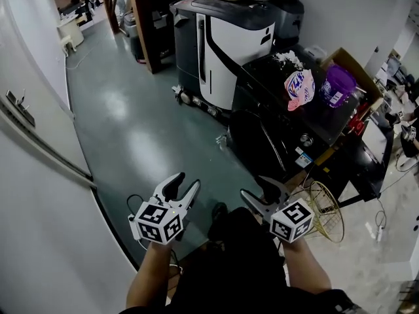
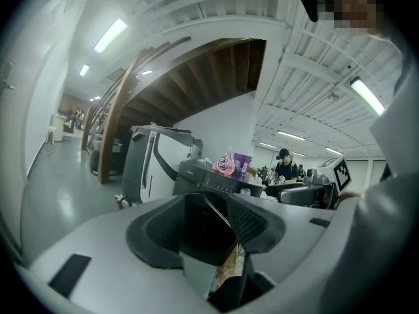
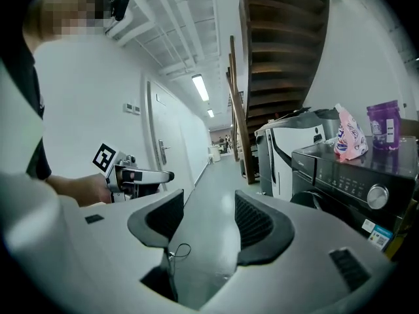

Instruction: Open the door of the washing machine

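Head view is taking in a smooth white wall (image 1: 39,195) with a metal door handle (image 1: 19,107) along the left, and a glossy grey-green floor (image 1: 141,129) is reflecting the ceiling lights beside it. Low in the picture, the left gripper (image 1: 184,184) is pointing forward over the floor, its 2 dark ribbed jaws spread with nothing between them. Just to its right, the right gripper (image 1: 256,188) is likewise standing with its jaws apart and empty; each gripper is carrying a white cube with square markers.

Further right, a tall white-and-black machine (image 1: 226,44) with rounded panels is standing on the floor. Beside it, the washing machine (image 1: 281,133) is sitting as a boxy, shiny black front-loader with a silver knob (image 3: 376,196) on its control strip. Its round dark door (image 3: 308,199) is sitting flush and closed. A crinkled pink bag (image 1: 299,89) and a translucent purple tub (image 1: 338,85) are resting on its top. The washing machine is standing ahead and to the right of both grippers, nearer the right one, and neither is touching it. A gold wire basket (image 1: 325,212) is lying at its foot.
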### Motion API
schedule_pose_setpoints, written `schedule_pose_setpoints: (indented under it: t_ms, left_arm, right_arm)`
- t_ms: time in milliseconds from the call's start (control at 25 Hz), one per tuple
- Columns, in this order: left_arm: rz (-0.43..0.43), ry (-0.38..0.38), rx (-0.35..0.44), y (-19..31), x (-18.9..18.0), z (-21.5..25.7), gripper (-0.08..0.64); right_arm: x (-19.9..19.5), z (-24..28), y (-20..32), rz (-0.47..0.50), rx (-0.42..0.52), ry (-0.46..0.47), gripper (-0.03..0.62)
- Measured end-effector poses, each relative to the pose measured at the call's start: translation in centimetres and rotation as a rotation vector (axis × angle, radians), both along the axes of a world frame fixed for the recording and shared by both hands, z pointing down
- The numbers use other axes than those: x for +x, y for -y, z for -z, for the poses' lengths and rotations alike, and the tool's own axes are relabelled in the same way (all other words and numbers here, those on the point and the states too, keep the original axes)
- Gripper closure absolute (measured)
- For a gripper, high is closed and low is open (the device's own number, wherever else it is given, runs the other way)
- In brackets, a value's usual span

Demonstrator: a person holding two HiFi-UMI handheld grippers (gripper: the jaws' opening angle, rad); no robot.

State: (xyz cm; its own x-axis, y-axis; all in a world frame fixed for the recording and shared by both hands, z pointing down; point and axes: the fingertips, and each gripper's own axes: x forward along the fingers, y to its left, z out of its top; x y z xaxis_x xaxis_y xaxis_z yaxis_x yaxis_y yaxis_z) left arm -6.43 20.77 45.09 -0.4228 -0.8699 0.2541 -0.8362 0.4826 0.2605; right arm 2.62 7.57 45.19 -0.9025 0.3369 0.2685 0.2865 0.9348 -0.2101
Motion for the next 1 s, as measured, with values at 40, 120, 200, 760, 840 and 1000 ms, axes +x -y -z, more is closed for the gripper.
schedule_pose_setpoints:
  t_ms: [40, 120, 200, 760, 840, 1000]
  left_arm:
    - [-0.002, -0.005, -0.003, 0.1, -0.5, -0.3, 0.357]
    - [-0.010, -0.014, -0.011, 0.5, -1.9, -0.8, 0.357]
    - [-0.018, -0.027, -0.021, 1.2, -3.6, -1.4, 0.357]
    - [-0.058, -0.028, -0.102, 8.2, -22.9, 4.0, 0.357]
    - [-0.060, -0.012, -0.130, 8.9, -25.0, 5.3, 0.356]
    - [-0.151, -0.072, -0.186, 10.8, -25.7, 5.3, 0.316]
  right_arm:
    - [-0.6, -0.3, 0.0, 0.005, -0.003, -0.004, 0.334]
    - [-2.1, -1.0, 0.1, 0.012, -0.007, -0.013, 0.334]
    - [-4.1, -1.5, 0.6, 0.011, -0.017, -0.021, 0.334]
    - [-25.6, 3.3, 5.3, 0.055, -0.027, -0.013, 0.341]
    - [-28.2, 4.6, 6.5, 0.040, -0.034, 0.004, 0.334]
    - [-29.6, 6.7, 7.2, 0.057, -0.046, 0.028, 0.313]
